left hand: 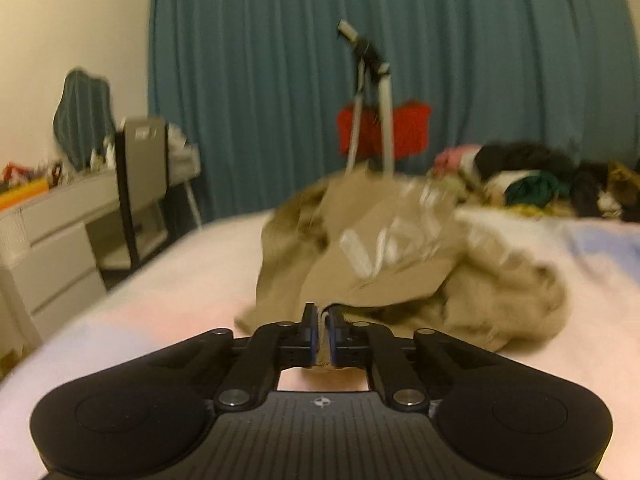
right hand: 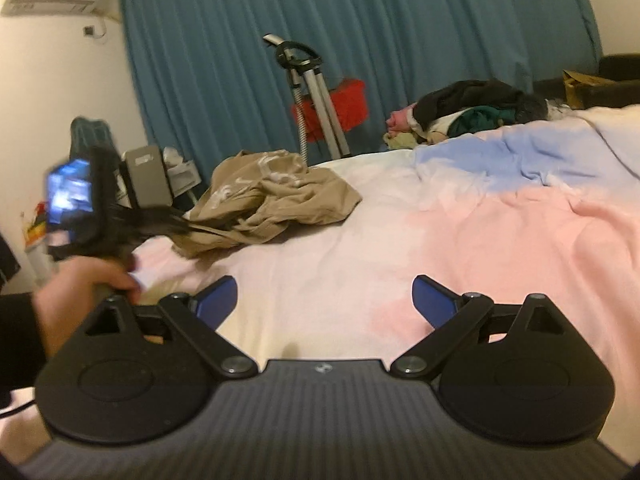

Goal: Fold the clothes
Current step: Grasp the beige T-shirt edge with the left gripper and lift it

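We have the left gripper (left hand: 323,334) clenched on the near hem of the tan shirt (left hand: 384,256) crumpled mid-bed (right hand: 360,264), right gripper (right hand: 324,300) released; one-corner pull may drag it bunched

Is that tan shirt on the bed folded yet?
No. The tan shirt lies crumpled in a heap, its edge pinched by the left gripper.

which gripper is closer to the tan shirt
Left. The left gripper is shut on the near edge of the tan shirt. The right gripper is open over bare bedding, apart from the shirt.
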`<state>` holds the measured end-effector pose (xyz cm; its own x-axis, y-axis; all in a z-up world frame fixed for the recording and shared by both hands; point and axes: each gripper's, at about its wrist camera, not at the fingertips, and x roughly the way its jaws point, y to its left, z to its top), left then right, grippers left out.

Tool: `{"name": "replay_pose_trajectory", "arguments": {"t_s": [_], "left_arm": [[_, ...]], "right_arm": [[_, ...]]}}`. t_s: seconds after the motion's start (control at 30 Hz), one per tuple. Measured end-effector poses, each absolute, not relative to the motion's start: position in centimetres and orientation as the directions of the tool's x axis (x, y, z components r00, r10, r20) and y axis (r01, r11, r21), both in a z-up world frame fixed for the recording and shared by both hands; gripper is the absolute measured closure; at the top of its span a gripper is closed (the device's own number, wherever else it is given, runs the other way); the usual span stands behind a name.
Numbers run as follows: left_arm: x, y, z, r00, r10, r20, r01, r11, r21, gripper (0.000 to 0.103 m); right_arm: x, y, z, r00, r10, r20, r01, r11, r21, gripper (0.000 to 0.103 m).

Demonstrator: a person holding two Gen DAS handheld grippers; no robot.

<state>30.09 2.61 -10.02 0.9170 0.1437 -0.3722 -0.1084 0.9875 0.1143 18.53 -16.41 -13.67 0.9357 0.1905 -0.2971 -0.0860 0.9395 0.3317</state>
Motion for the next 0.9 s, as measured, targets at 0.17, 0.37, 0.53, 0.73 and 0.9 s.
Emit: {"name": "replay_pose_trajectory", "arguments": {"t_s": [0.17,0.37,0.53,0.73,0.9], "left_arm": [[23.6,1.5,-5.6,0.953,0.054,-0.297,-0.025,0.995,0.101,0.1],[13.5,-0.1,-2.1,0.966,-0.038,-0.254,0.056,0.996,0.068,0.1],[4.6,0.9,0.4,0.967,-0.112,-0.229,0.095,0.992,-0.085,0.101],[-1.0,3.2,1.2,0.953,-0.188,-0.239,0.151,0.975,-0.166,0.101],[-1.0,5.2,0.3,0.948,-0.205,-0.245,0.156,0.966,-0.208,0.1]], "right_arm": [[18.5,-17.3,-13.5,0.951,0.15,-0.27,-0.046,0.933,0.357,0.007],[15.9,-17.3,-11.8,0.967,0.145,-0.208,-0.069,0.94,0.334,0.007],[12.1,-16.7,-9.8,0.967,0.19,-0.172,-0.128,0.939,0.319,0.007],[7.6,-15.3,-7.6,0.944,0.266,-0.193,-0.197,0.929,0.314,0.006],[9.6,-11.4,-7.7,0.923,0.288,-0.256,-0.223,0.941,0.253,0.006]]}}
